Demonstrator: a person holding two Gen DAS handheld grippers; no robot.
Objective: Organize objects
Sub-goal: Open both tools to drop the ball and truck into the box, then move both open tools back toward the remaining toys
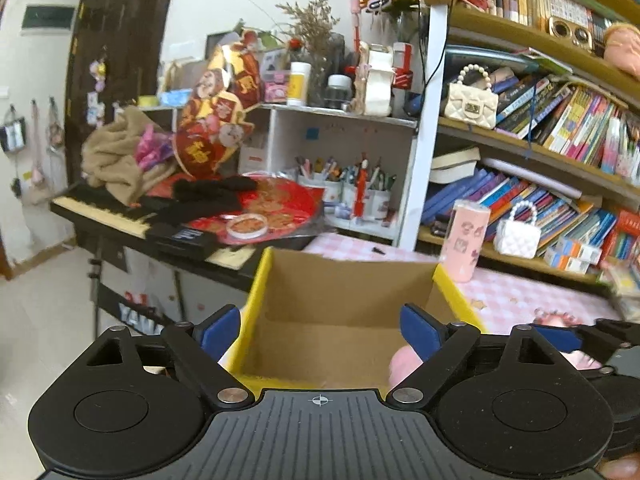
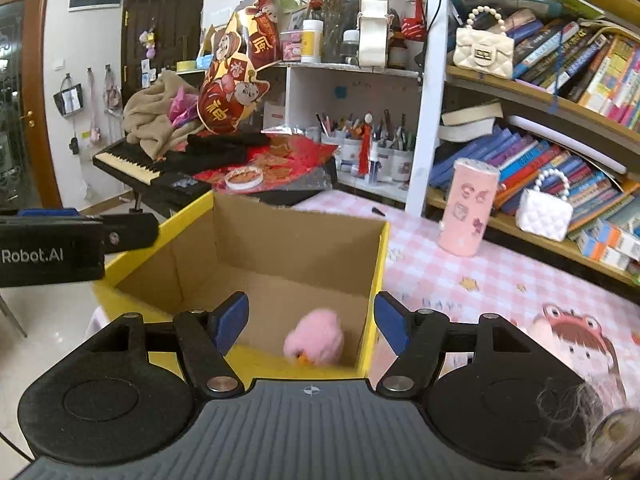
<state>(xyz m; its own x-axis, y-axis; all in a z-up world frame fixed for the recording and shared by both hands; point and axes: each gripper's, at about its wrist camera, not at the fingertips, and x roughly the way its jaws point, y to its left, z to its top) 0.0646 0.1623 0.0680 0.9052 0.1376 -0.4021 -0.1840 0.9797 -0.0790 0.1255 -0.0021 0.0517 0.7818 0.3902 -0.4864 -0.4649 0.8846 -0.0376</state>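
Hovering over the yellow box [image 2: 280,248], right gripper [image 2: 312,324] spread and empty, pink plush toy [image 2: 314,338] lying on the box floor straight ahead and below it. Left gripper [image 1: 320,332] also spread, empty (toy off to its right). Pink cup [image 2: 466,208] stands on the surface, nearer the right hand.

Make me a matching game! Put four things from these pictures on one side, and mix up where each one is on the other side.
Things:
1. pink plush toy
2. pink cup
3. cream bag
4. tape roll

Places:
A. on the bookshelf
B. on the checked tablecloth
C. inside the cardboard box
D. on the red paper by the keyboard

Pairs: 1-C, 2-B, 3-A, 4-D
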